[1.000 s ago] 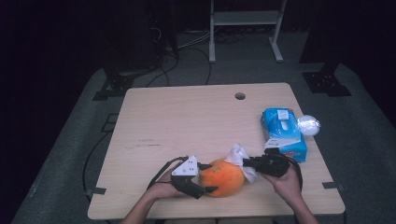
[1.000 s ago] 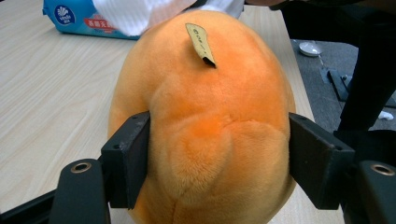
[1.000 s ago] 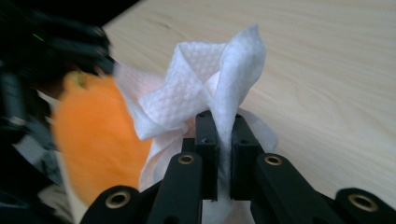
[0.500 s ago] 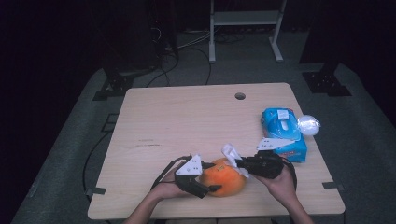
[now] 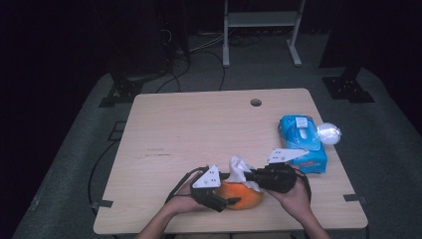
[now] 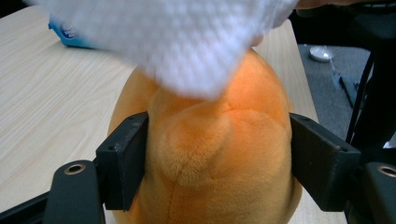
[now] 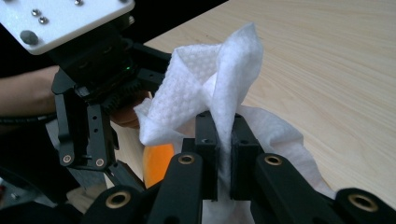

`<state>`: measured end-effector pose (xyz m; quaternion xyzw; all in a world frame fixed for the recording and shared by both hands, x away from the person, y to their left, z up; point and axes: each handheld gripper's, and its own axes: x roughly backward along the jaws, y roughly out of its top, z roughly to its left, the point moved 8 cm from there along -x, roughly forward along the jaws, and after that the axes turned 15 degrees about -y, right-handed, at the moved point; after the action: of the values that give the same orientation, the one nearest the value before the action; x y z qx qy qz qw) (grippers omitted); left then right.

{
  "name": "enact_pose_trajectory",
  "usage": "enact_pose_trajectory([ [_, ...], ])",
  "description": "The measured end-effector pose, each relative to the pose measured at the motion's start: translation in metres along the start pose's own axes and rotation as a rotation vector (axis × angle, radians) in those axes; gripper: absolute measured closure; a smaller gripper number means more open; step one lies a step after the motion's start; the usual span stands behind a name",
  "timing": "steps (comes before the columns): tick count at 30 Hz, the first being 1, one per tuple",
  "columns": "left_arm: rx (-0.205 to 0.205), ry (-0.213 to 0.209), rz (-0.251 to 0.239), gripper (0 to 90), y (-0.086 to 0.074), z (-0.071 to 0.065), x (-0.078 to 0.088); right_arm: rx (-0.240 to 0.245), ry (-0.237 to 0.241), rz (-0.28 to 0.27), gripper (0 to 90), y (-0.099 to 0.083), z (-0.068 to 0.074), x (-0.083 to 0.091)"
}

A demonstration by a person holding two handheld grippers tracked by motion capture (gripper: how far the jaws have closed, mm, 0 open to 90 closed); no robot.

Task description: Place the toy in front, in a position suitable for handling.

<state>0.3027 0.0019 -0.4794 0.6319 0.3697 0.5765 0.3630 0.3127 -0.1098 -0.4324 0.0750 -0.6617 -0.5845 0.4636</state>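
- The step in hand looks like wiping the orange plush toy (image 6: 210, 158) with a white wipe (image 7: 205, 88).
- The left gripper (image 5: 226, 196) has the toy between its jaws, which have just been opening a little; the pads sit against the toy's sides, so it reads as a light grip that steadies it on the table (image 5: 199, 124).
- The right gripper (image 7: 223, 154) is closed narrow on a fold of the wipe, which stands up past its tips and drapes below them over the toy.
- Seen from the left gripper, the wipe hangs just ahead, over the toy's far top.
- Next move, as I judge it: drag the wipe across the plush with light pressure while the left gripper holds firm.
- The wipe pack (image 5: 301, 142) lies well beyond the right gripper.
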Motion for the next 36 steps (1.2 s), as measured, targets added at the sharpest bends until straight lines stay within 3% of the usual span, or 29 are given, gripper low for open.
enact_pose_trajectory([
  [2, 0.002, 0.002, 0.0, 25.7, -0.001, 0.0, 0.001, -0.006, -0.006, 0.008, 84.0, -0.004, -0.004, -0.002],
  [4, 0.008, 0.005, -0.004, 25.9, -0.001, 0.0, 0.002, -0.013, -0.043, 0.024, 84.1, -0.01, -0.016, -0.004],
  [6, 0.01, 0.002, -0.01, 25.9, -0.001, 0.0, 0.003, -0.047, -0.053, 0.028, 84.1, -0.015, -0.026, -0.004],
  [8, 0.014, 0.001, -0.02, 25.9, 0.0, 0.001, 0.002, -0.039, -0.099, 0.037, 84.1, -0.018, -0.033, -0.001],
  [9, 0.014, -0.001, -0.017, 25.9, 0.0, 0.002, 0.002, -0.046, -0.099, 0.033, 84.2, -0.017, -0.033, 0.001],
  [11, 0.031, 0.006, -0.028, 26.0, 0.002, 0.003, 0.001, -0.047, -0.084, 0.013, 84.2, -0.012, -0.028, 0.004],
  [13, 0.037, 0.007, -0.035, 26.0, 0.002, 0.004, 0.0, -0.036, -0.003, -0.035, 84.2, -0.003, -0.013, 0.007],
  [16, 0.036, 0.008, -0.041, 25.7, 0.002, 0.004, -0.001, 0.031, 0.013, -0.033, 84.1, 0.002, 0.006, 0.005],
  [19, 0.036, 0.011, -0.04, 25.3, 0.001, 0.005, 0.001, 0.085, -0.042, -0.002, 84.2, -0.003, 0.005, -0.004],
  [25, 0.044, 0.011, -0.059, 25.0, 0.002, 0.006, 0.0, -0.004, -0.106, 0.003, 84.2, -0.013, -0.026, 0.001],
  [27, 0.054, 0.021, -0.069, 24.0, 0.004, 0.008, -0.002, -0.001, -0.105, -0.018, 84.3, -0.008, -0.023, 0.004],
  [29, 0.074, 0.034, -0.087, 23.7, 0.006, 0.011, -0.005, 0.008, -0.063, -0.045, 84.3, -0.001, -0.011, 0.005],
  [32, 0.066, 0.041, -0.086, 23.9, 0.008, 0.009, -0.008, 0.067, -0.031, -0.049, 84.2, 0.003, 0.009, 0.001],
  [34, 0.061, 0.046, -0.079, 24.2, 0.007, 0.008, -0.007, 0.103, -0.059, -0.026, 84.3, 0.0, 0.011, -0.004],
  [36, 0.068, 0.043, -0.083, 24.3, 0.006, 0.008, -0.007, 0.086, -0.073, -0.016, 84.5, -0.004, 0.004, -0.005],
])
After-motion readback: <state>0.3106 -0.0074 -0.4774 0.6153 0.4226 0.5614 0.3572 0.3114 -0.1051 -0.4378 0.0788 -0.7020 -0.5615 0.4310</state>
